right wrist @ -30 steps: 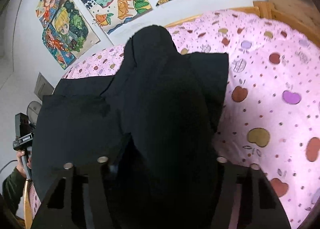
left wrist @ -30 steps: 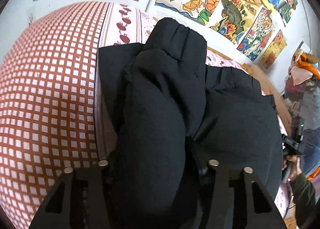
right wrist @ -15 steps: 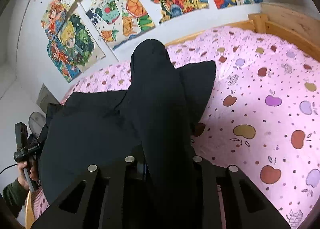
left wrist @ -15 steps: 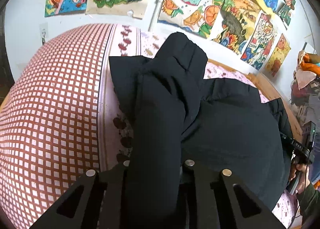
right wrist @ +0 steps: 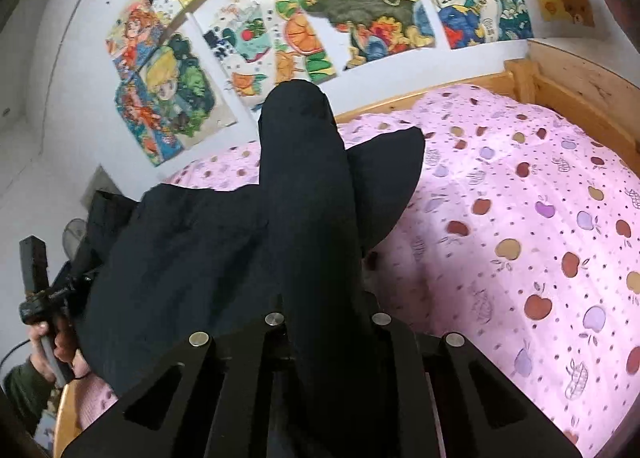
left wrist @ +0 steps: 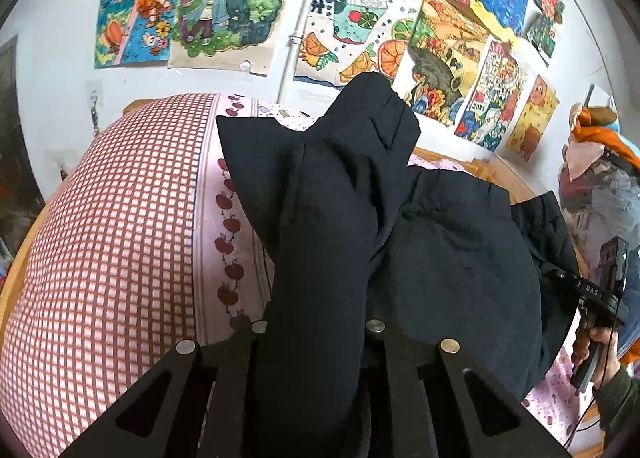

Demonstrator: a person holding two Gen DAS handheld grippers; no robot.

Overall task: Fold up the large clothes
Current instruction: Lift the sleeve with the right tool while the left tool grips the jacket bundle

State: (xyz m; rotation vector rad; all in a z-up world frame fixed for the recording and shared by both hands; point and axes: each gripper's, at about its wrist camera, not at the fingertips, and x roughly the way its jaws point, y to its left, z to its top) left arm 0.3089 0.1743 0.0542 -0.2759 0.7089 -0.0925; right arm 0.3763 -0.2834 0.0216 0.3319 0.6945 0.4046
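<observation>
From the left wrist, the left gripper (left wrist: 316,332) is clamped on a fold of the black coat (left wrist: 452,254), now lifted higher off the bed (left wrist: 120,238). From the right wrist, the right gripper (right wrist: 326,322) pinches the other end likewise, raised since a second ago: the fold-over looks underway.

The left wrist view is taken from just behind the left gripper (left wrist: 316,328), looking forward and slightly down along its fingers, very close to the black garment (left wrist: 448,258) that fills the middle. The checked bedding (left wrist: 112,238) is seen on its left, the wall posters (left wrist: 352,41) above. The right wrist view is set likewise behind the right gripper (right wrist: 326,320), with the pink bedspread (right wrist: 520,238) on its right. The garment, the postered wall and the bed are shared by both views, seen from opposite sides.
</observation>
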